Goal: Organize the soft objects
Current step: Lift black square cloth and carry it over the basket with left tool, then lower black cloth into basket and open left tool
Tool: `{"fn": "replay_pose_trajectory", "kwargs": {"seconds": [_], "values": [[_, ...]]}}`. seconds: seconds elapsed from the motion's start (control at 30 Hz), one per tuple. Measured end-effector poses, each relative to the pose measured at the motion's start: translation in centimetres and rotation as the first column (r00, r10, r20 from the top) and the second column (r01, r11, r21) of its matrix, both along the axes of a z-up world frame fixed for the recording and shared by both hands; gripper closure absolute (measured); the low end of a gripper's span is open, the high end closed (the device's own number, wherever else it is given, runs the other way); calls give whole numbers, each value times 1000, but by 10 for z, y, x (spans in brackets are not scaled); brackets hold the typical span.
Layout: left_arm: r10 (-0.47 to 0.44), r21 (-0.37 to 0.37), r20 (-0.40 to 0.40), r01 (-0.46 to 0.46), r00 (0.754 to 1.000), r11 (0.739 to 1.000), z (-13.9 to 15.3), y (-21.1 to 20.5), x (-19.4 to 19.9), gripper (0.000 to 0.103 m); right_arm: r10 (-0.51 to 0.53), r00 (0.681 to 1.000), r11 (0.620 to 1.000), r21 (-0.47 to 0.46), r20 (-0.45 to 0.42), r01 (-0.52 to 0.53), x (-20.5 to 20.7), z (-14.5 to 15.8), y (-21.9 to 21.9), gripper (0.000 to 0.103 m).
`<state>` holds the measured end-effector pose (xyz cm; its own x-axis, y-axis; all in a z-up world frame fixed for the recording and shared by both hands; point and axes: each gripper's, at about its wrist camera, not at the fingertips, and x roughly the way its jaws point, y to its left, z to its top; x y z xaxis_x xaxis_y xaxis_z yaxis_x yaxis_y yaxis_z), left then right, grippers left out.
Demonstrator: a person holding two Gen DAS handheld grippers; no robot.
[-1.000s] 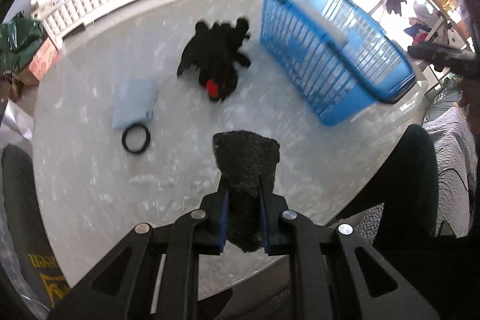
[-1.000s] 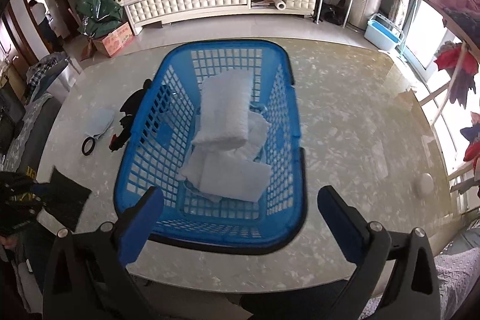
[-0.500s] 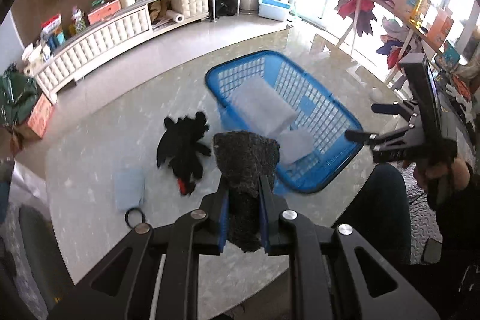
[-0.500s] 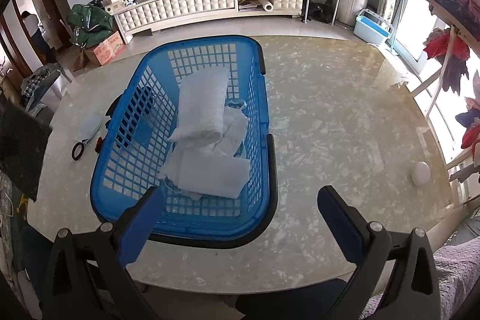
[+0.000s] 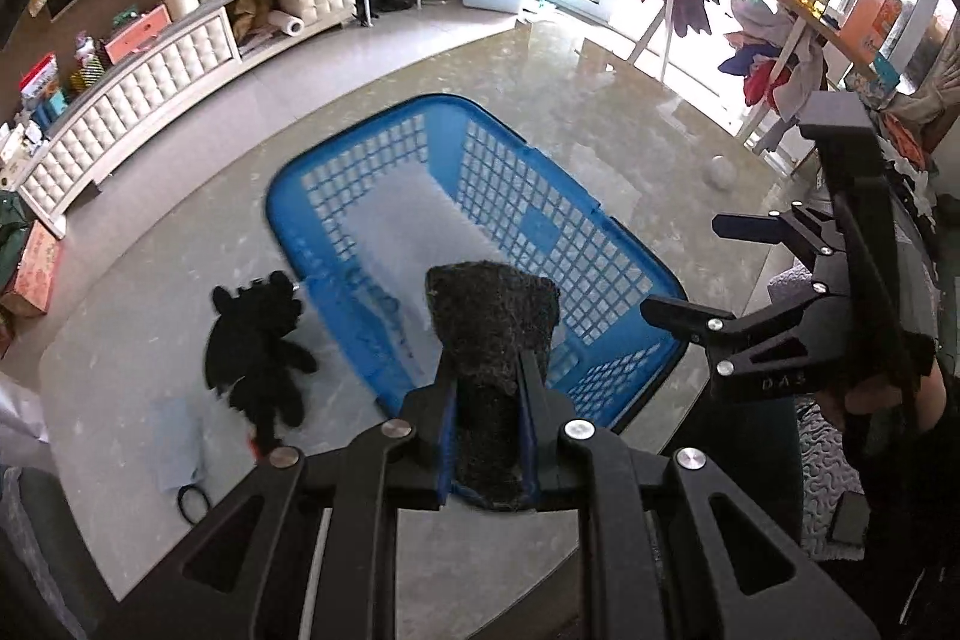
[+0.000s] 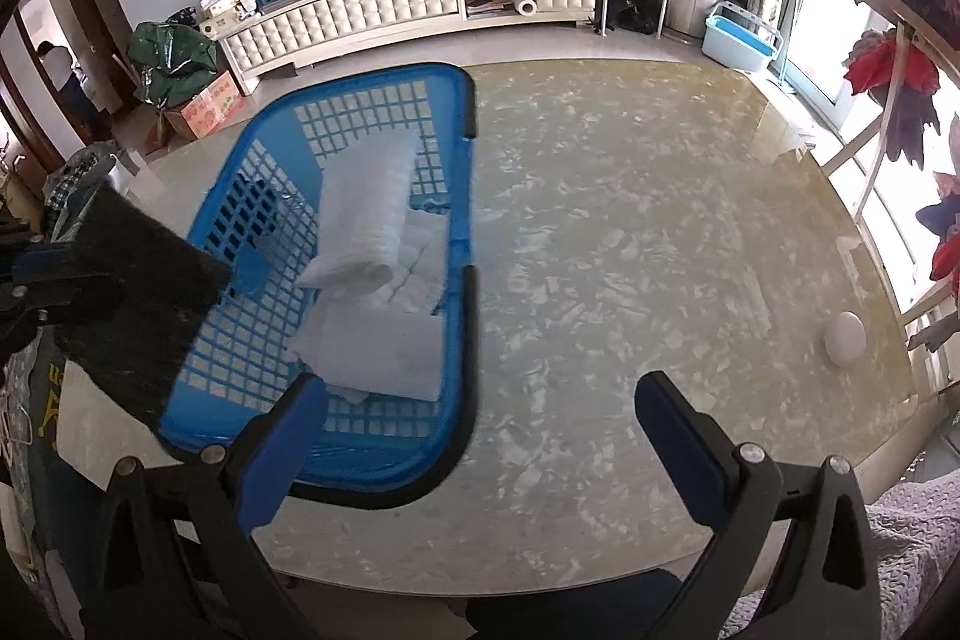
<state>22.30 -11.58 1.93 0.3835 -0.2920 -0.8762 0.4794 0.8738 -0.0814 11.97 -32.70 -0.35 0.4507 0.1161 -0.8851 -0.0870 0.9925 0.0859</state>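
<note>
My left gripper (image 5: 487,385) is shut on a dark grey felt pad (image 5: 492,322) and holds it above the near left rim of the blue basket (image 5: 600,274). From the right wrist view the felt pad (image 6: 135,292) hangs over the basket (image 6: 462,244) at its left side. White folded cloths (image 6: 366,214) lie inside the basket. A black plush toy (image 5: 258,346) lies on the table left of the basket. My right gripper (image 6: 480,400) stands open over bare tabletop near the basket's front right corner, with nothing between its fingers.
A pale blue cloth (image 5: 177,445) and a black ring (image 5: 193,502) lie near the table's front left edge. A small white round object (image 6: 843,337) sits at the table's right edge. The marble tabletop (image 6: 630,232) stretches right of the basket. A person's dark trouser leg is under the table's front edge.
My left gripper rose and swung right with the felt pad, from over the bare table to above the basket's rim. The right gripper drifted right, off the basket.
</note>
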Motion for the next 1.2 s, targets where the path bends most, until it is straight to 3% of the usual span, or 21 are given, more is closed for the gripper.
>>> {"fn": "replay_pose_trajectory", "kwargs": {"seconds": [0.5, 0.7, 1.2], "values": [[-18, -19, -129, 16, 992, 1000, -65, -37, 36, 88, 17, 999, 1000, 20, -43, -16, 9, -13, -5, 0], [-15, 14, -159, 18, 987, 1000, -85, -41, 38, 88, 29, 998, 999, 27, -55, -27, 11, -16, -3, 0], [-11, 92, -157, 26, 988, 995, -99, -50, 42, 83, 16, 997, 997, 73, -75, -11, 8, -19, -14, 0]]}}
